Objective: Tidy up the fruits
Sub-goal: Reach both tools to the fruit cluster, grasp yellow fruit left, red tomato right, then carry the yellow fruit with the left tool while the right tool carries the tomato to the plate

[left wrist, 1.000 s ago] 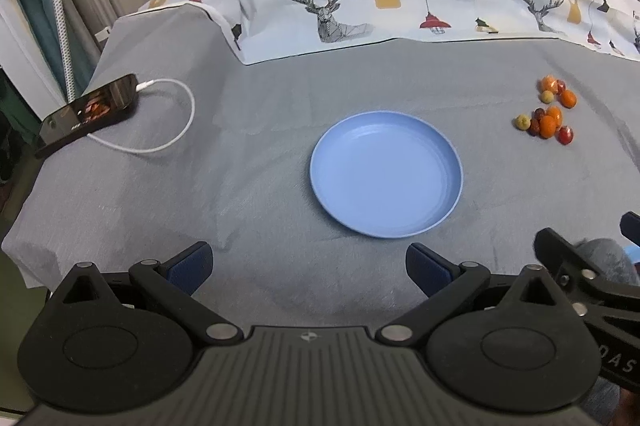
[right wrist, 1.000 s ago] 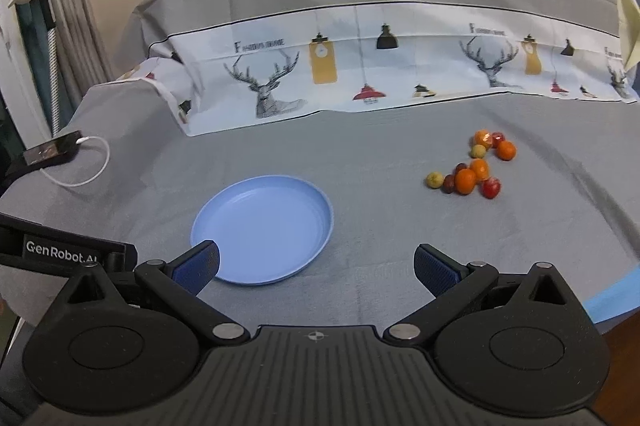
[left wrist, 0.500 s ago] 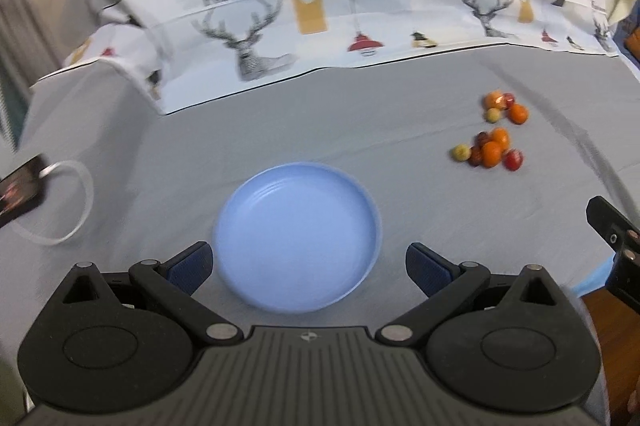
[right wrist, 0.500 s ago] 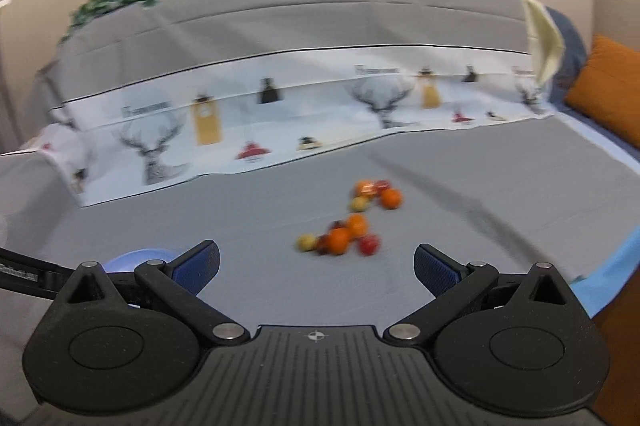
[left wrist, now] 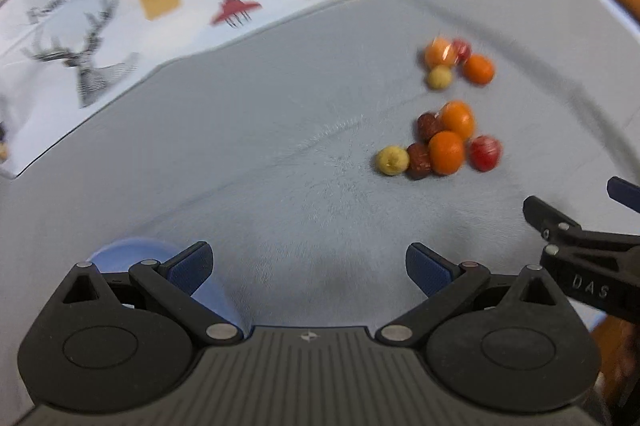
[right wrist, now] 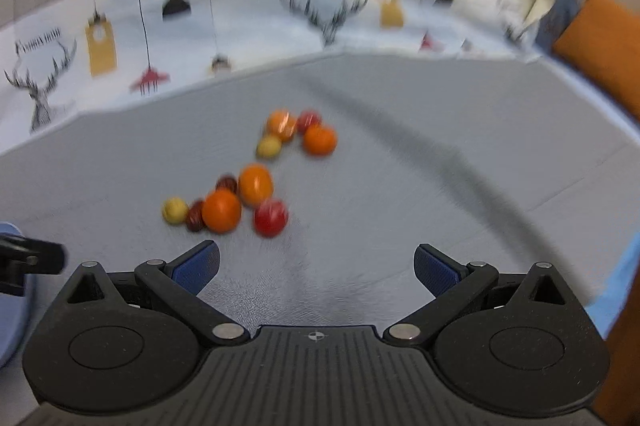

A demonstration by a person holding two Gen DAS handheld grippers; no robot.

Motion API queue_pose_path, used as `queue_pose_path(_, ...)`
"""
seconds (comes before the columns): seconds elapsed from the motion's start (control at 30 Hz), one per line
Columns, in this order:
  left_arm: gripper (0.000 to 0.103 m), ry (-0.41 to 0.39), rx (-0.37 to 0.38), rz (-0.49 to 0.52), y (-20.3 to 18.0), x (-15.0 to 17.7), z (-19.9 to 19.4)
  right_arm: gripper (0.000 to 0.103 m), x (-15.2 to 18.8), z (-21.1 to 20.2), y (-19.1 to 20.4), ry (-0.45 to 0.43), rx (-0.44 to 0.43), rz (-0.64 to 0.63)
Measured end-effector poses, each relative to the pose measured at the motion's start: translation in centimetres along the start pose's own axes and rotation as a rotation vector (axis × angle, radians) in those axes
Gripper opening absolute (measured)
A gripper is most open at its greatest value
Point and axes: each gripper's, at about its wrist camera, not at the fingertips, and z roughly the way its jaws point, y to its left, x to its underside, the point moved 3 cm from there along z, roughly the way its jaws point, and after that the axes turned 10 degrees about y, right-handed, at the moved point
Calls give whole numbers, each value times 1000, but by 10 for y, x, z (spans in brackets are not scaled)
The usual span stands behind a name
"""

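Both grippers, left [left wrist: 308, 264] and right [right wrist: 316, 262], swung toward fruits [right wrist: 240, 182], jaws spread, empty. Plate [left wrist: 120, 254] unfilled; nothing sorted yet.

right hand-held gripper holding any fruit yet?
No. The right hand-held gripper is open and empty, with the fruits lying on the grey cloth ahead.

Grey cloth-covered surface [left wrist: 248, 154], fabric finely woven, one dark crease [right wrist: 460, 162] running diagonally right of the fruit pile. Fruit pile [right wrist: 236, 202] lies directly on the cloth: near cluster of orange, dark red, red and yellow pieces touching; a second small cluster [right wrist: 298, 134] just beyond it. Blue plate [left wrist: 120, 258] rests left of the pile, well apart. White printed sheet [right wrist: 200, 38] with deer and lamps lies beyond the pile.
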Motion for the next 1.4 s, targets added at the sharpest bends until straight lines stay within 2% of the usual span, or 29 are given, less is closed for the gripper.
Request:
queue_pose_path(0.13, 103, 59, 11, 56, -9, -30, 46, 102, -12, 48, 8, 90, -20, 3)
queue_pose_path(0.2, 102, 64, 3, 80, -13, -44, 64, 102, -20, 65, 8, 104, -11, 6)
queue_pose_path(0.3, 102, 45, 11, 110, -17, -61, 78, 102, -28, 83, 6, 79, 1, 22)
queue_pose_path(0.43, 101, 25, 65, 166, -18, -74, 86, 102, -33, 90, 2, 44, 2, 17)
queue_pose_path(0.47, 96, 19, 83, 171, -17, -76, 87, 102, -33, 90, 2, 39, 3, 11)
queue_pose_path(0.5, 87, 14, 111, 174, -17, -77, 88, 102, -32, 90, 3, 32, 5, 6)
queue_pose_path(0.53, 83, 14, 134, 181, -20, -79, 88, 102, -32, 89, 2, 24, 3, 7)
queue_pose_path(0.57, 73, -2, 146, 187, -23, -81, 87, 98, -31, 88, 3, 15, -6, 3)
queue_pose_path(0.6, 57, -22, 162, 209, -26, -82, 84, 91, -31, 85, 4, -7, -15, -12)
queue_pose_path(0.63, 47, -33, 170, 229, -32, -83, 80, 61, -32, 80, 6, -26, -24, -30)
queue_pose_path(0.67, 25, -40, 188, 242, -36, -83, 78, 30, -33, 77, 9, -26, -28, -44)
queue_pose_path(0.73, 25, -40, 217, 246, -42, -84, 75, 31, -34, 76, 8, -12, -15, -29)
queue_pose_path(0.97, 25, -82, 206, 226, -41, -82, 62, 31, -29, 61, -20, 6, 9, 76)
queue_pose_path(1.13, 25, -119, 199, 146, -24, -67, 12, 31, -25, 19, -33, -42, -27, 120)
queue_pose_path(1.23, 25, -144, 203, 92, -6, -40, -32, 31, -19, -26, -27, -91, -83, 111)
queue_pose_path(1.4, 25, -143, 210, 1, 27, 29, -100, 31, 13, -108, 6, -132, -202, 43)
